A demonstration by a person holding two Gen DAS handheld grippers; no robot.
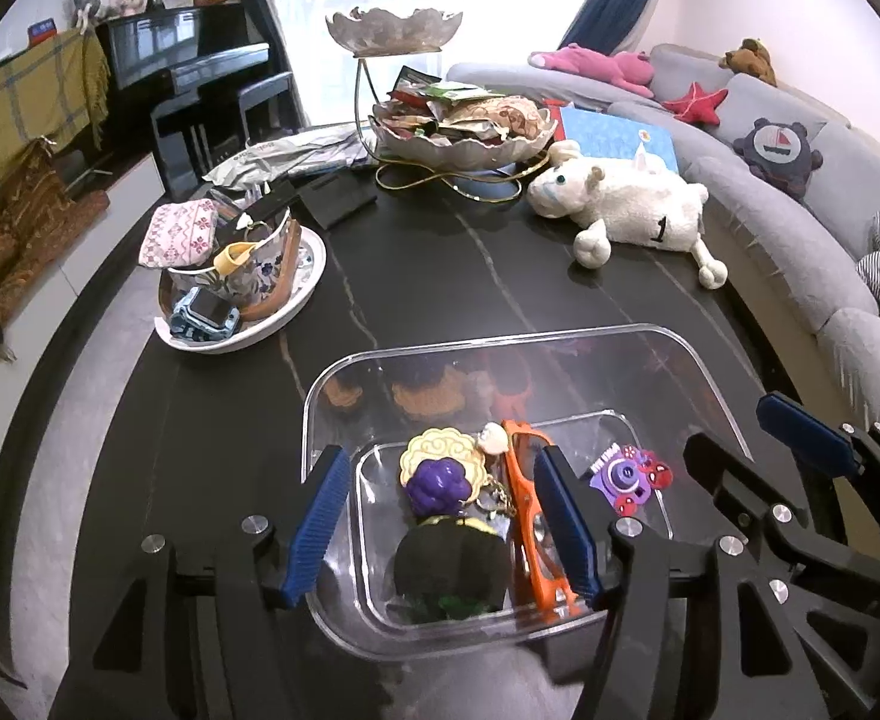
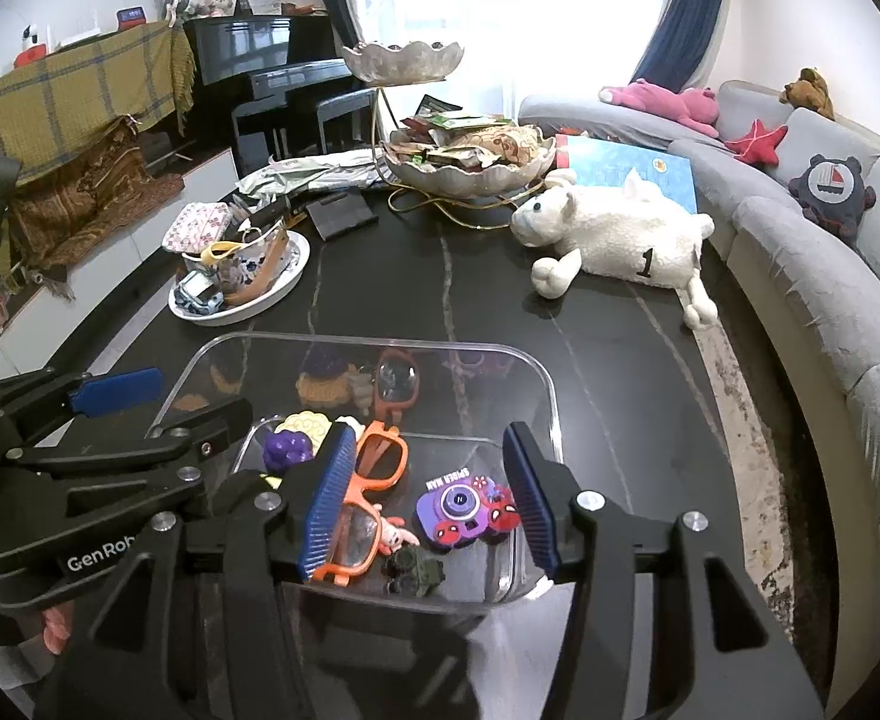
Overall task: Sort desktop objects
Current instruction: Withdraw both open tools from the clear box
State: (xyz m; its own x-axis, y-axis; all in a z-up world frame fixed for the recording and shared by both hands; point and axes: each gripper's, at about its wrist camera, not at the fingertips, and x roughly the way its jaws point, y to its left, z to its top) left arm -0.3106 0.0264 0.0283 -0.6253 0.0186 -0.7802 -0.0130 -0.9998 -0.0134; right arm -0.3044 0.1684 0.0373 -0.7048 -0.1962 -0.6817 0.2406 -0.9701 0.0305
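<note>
A clear plastic bin sits on the dark table near me. Inside lie orange glasses, a purple toy camera, a purple grape charm on a yellow cookie-shaped piece, a dark figure and a small green toy. My left gripper is open and empty above the bin's left half. My right gripper is open and empty above the bin's right half, around the camera. Each gripper shows in the other's view.
A white dish with a floral cup, pouch and blue watch stands at the left. A white plush sheep lies at the right. A two-tier snack bowl stands at the back. A grey sofa curves along the right.
</note>
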